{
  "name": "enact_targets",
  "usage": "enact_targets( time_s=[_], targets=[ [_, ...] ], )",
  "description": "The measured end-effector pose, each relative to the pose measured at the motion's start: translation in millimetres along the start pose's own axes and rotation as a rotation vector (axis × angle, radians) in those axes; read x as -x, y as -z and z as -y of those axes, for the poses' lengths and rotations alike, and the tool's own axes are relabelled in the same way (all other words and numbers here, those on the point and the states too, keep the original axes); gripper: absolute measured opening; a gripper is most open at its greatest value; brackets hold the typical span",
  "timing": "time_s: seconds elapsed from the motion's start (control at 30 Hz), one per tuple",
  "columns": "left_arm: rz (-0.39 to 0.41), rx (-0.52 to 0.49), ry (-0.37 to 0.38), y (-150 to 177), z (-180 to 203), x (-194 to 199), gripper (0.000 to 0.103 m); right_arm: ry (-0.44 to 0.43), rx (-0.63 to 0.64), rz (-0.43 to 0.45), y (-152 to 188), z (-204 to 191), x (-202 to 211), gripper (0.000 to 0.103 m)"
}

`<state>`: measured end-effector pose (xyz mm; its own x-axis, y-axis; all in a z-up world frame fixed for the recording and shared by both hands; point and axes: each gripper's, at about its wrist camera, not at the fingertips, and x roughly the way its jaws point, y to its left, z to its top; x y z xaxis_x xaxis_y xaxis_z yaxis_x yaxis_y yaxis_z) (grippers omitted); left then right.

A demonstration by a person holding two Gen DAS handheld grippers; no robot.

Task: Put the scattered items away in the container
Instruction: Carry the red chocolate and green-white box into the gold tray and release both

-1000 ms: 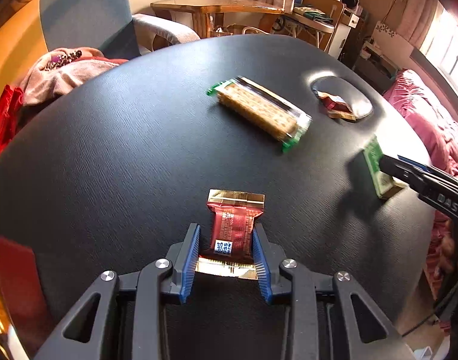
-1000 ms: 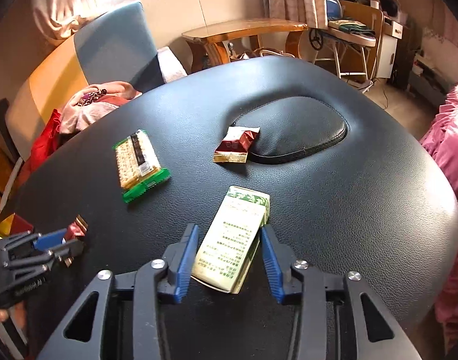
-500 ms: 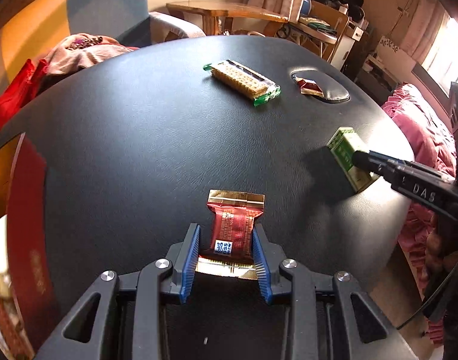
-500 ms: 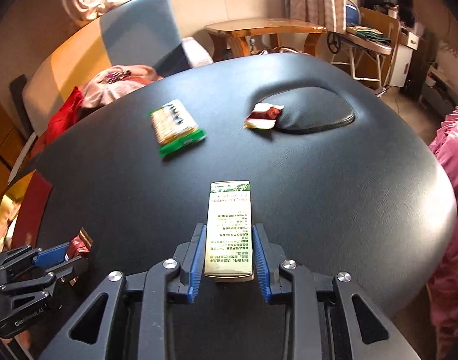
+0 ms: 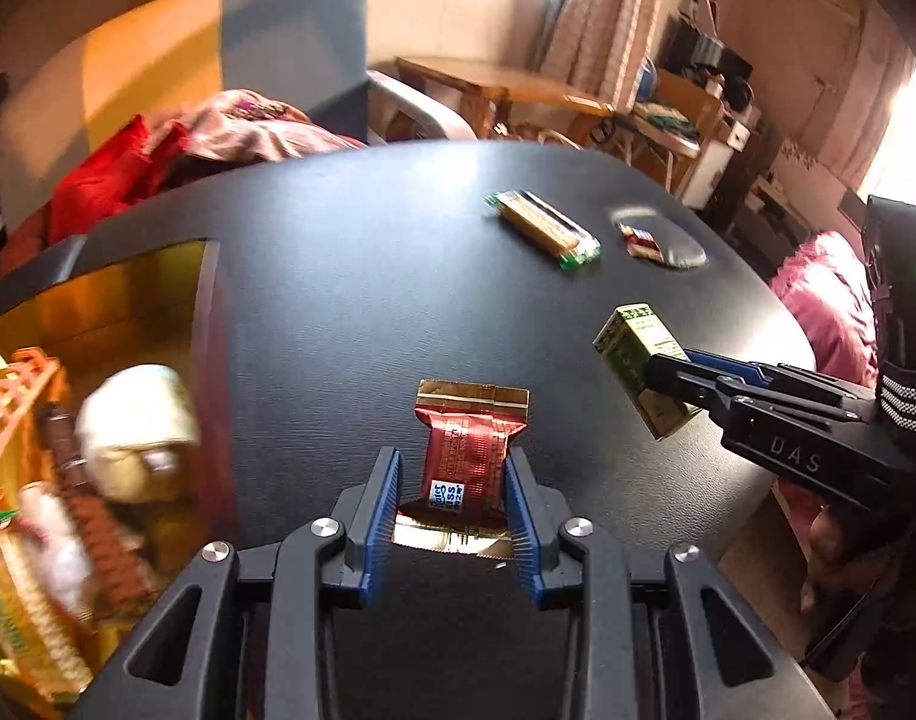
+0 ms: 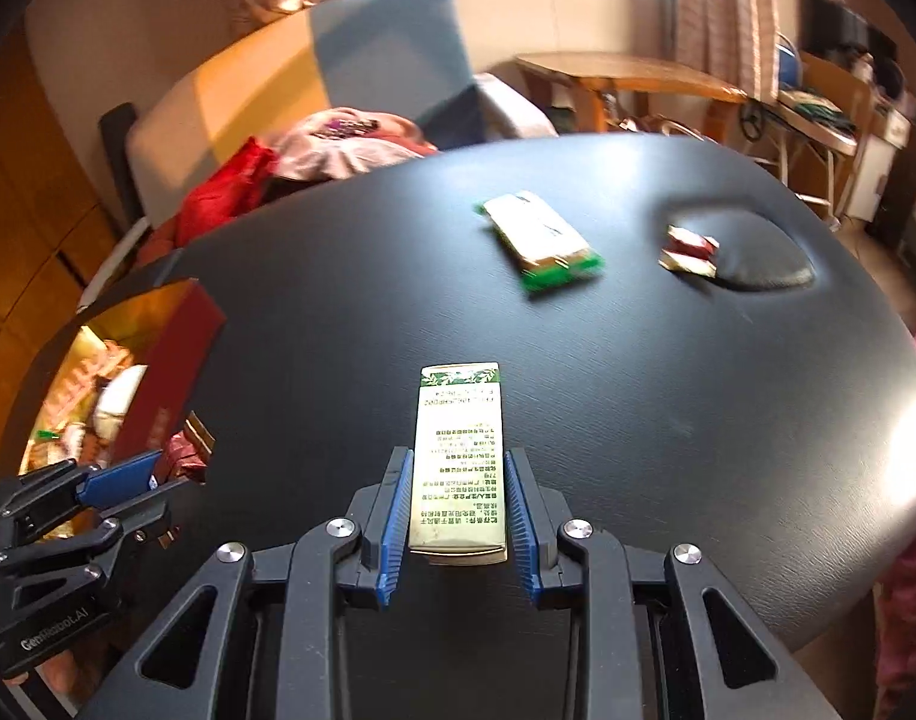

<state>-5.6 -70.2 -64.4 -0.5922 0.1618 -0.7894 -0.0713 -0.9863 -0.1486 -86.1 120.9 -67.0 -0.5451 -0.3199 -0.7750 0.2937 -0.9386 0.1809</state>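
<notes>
Between the left hand-held gripper point(image 5: 452, 498) pads sits a red snack packet point(image 5: 467, 450).

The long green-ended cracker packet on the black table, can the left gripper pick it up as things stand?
Probably not yet: the left gripper is shut on a red-and-gold chocolate wrapper, so its fingers are full. The path to the cracker packet over the black table looks otherwise open.

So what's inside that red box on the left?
The red box has gold inner walls and already holds a jumble: a pale rounded lump, a brown stick and wrappers. It is blurred, and whatever lies underneath is covered.
</notes>
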Motion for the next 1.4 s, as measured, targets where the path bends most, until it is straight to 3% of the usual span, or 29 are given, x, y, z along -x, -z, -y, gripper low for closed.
enact_targets(
  time_s=[0.23, 0.5, 0.8, 0.97, 1.03, 1.4],
  targets=[
    [0.089, 0.114, -0.095, 8, -55, 46, 0.034, -0.145, 0.066, 0.037, -23, -62, 8, 0.030],
    [0.164, 0.239, -0.259, 13, -139, 83, 0.035, -0.338, 0.231, 0.020, -40, -178, -2, 0.030],
    [0.144, 0.312, -0.359, 18, -203, 78, 0.035, -0.388, 0.336, -0.093, -38, -266, -53, 0.030],
    [0.125, 0.335, -0.362, 20, -215, 69, 0.036, -0.390, 0.346, -0.148, -34, -276, -67, 0.032],
    [0.122, 0.338, -0.368, 22, -216, 68, 0.045, -0.407, 0.327, -0.163, -32, -272, -68, 0.033],
    [0.138, 0.360, -0.357, 32, -205, 83, 0.047, -0.415, 0.267, -0.132, -30, -243, -49, 0.034]
  ],
)
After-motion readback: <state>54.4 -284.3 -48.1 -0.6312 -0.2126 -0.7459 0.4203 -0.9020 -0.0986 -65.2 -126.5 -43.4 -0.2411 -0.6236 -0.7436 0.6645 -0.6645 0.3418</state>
